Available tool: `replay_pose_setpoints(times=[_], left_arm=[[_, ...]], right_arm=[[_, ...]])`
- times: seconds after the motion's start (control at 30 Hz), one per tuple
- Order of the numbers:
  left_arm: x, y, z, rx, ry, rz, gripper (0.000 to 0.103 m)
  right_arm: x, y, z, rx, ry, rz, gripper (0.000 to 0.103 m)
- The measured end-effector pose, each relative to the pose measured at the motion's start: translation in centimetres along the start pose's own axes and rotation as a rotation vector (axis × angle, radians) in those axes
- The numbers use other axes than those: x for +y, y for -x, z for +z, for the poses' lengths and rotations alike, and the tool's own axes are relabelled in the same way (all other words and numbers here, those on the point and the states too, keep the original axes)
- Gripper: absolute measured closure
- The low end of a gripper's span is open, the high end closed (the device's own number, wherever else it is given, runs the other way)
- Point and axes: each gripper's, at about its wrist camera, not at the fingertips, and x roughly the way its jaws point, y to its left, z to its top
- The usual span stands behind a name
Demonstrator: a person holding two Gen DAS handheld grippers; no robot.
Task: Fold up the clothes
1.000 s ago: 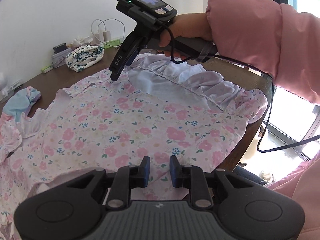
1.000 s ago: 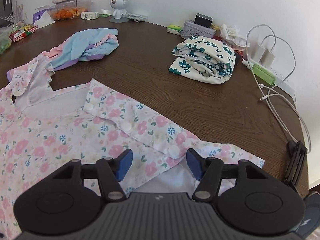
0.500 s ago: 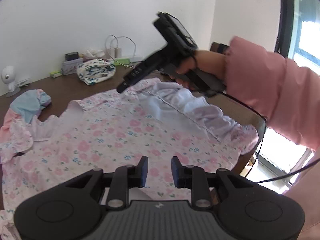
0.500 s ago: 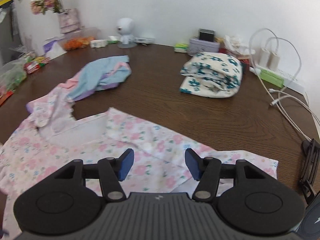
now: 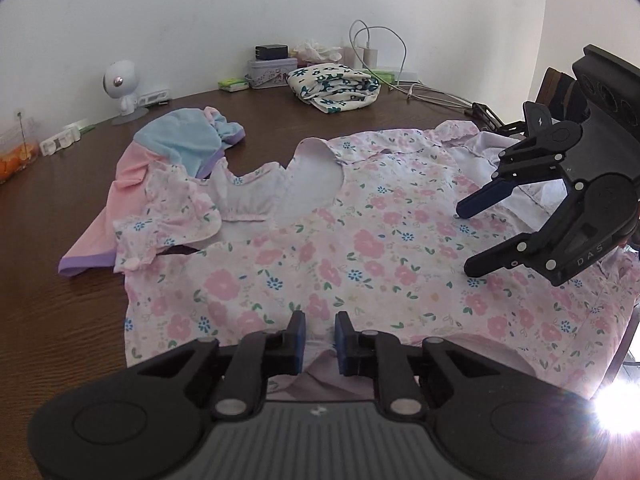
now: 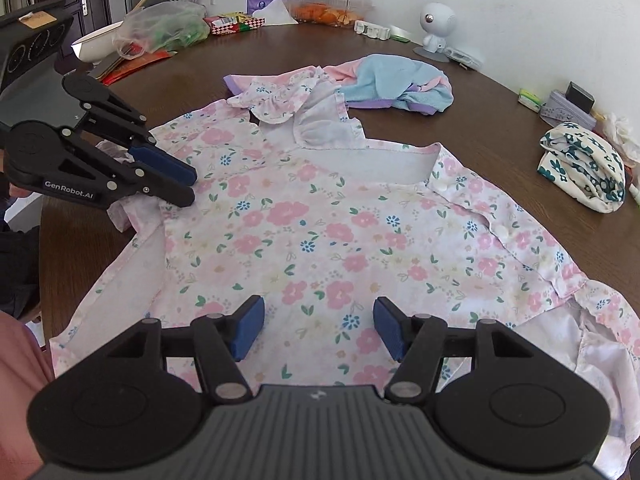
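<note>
Lying spread across the dark wooden surface (image 6: 460,120) is the floral dress (image 6: 320,232), neckline toward the wall. The left gripper (image 5: 319,341) sits low at the near hem, fingers drawn narrow with a fold of the fabric pinched between them. The right gripper (image 6: 318,328) hovers level over the skirt, fingers spread wide, holding nothing. A folded flowered garment (image 6: 582,170) rests well apart.

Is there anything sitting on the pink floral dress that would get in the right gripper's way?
Nothing visible does. The right gripper hangs open directly over bare fabric of the pink floral dress; only the left gripper is at its far edge.
</note>
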Motion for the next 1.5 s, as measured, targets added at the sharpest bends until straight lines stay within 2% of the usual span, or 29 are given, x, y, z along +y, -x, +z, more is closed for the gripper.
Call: replay_pose_setpoints(times=[0.07,0.13,0.17,0.2,0.27,0.43,0.77,0.87,0.97,1.03,1.1,1.43,1.5], left_arm=[[0.2,0.3,0.1,-0.006,0.004,-0.007,0.087],[1.2,1.8,-0.1,-0.057,0.058,-0.039,0.085],[2.0,2.9,-0.3,-0.084,0.094,-0.047,0.081],[2.8,4.1,-0.5,-0.107,0.128,-0.033,0.065],[4.0,6.3,-1.4,-0.131,0.155,0.05,0.055],[5.5,8.3,-3.8,-0.052,0.167,0.134,0.055],[5.6,6.7,-5.7,0.049,0.205,0.21,0.053],[5.4,6.6,-5.8,0.053,0.212,0.228,0.054],[5.2,6.6,-5.8,0.048,0.222,0.246,0.065],[4.9,6.7,-5.7,0.046,0.218,0.263,0.085],[4.7,6.7,-5.6,0.044,0.209,0.278,0.093],[5.3,7.3,-4.7,0.043,0.118,0.401,0.099],[5.3,7.3,-4.6,0.046,0.103,0.406,0.099]], right_arm=[[-0.4,0.2,-0.3,0.001,-0.022,0.005,0.038],[-0.6,0.4,-0.6,-0.001,-0.041,0.009,0.038],[-0.4,0.7,-0.7,-0.011,-0.041,0.008,0.038],[-0.3,0.9,-0.9,-0.02,-0.041,0.007,0.038],[0.1,1.5,-1.3,-0.032,-0.041,0.01,0.038],[0.9,1.9,-2.1,-0.029,-0.036,0.024,0.036],[2.2,2.1,-2.9,-0.025,-0.04,0.022,0.034],[2.4,2.3,-3.0,-0.025,-0.038,0.02,0.034],[2.6,2.5,-3.1,-0.032,-0.03,0.024,0.034],[2.7,2.4,-3.3,-0.028,-0.026,0.027,0.034],[2.6,2.4,-3.5,-0.032,-0.025,0.032,0.034],[2.4,2.4,-3.7,-0.035,-0.013,0.043,0.032],[2.4,2.4,-3.7,-0.037,-0.012,0.044,0.031]])
